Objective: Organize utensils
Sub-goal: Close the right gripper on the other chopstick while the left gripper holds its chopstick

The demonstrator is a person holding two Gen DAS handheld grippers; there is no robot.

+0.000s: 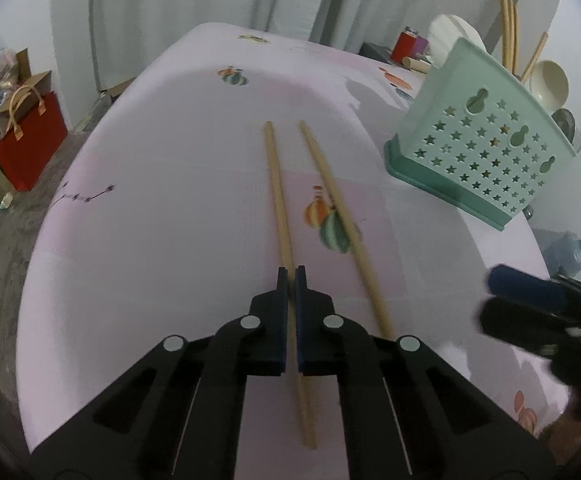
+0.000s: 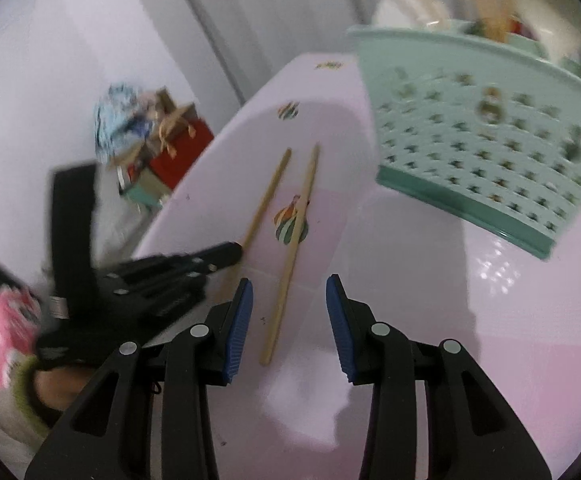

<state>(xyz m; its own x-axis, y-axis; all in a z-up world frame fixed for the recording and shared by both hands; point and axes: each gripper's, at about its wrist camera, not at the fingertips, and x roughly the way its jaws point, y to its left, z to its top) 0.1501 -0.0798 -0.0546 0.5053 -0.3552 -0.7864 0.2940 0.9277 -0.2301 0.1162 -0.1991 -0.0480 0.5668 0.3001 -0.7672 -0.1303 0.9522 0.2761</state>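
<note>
Two wooden chopsticks lie side by side on the pink tablecloth. My left gripper is shut on the left chopstick, near its close end, and the stick runs on between the pads. The right chopstick lies free beside it. In the right wrist view that free chopstick lies between the fingers of my right gripper, which is open and not touching it. The left gripper comes in from the left, on the other chopstick. The right gripper shows blurred at the right edge of the left wrist view.
A mint-green perforated utensil basket stands at the right with more chopsticks and a white bowl in or behind it. A red can sits at the far table edge. Red gift bags stand on the floor to the left.
</note>
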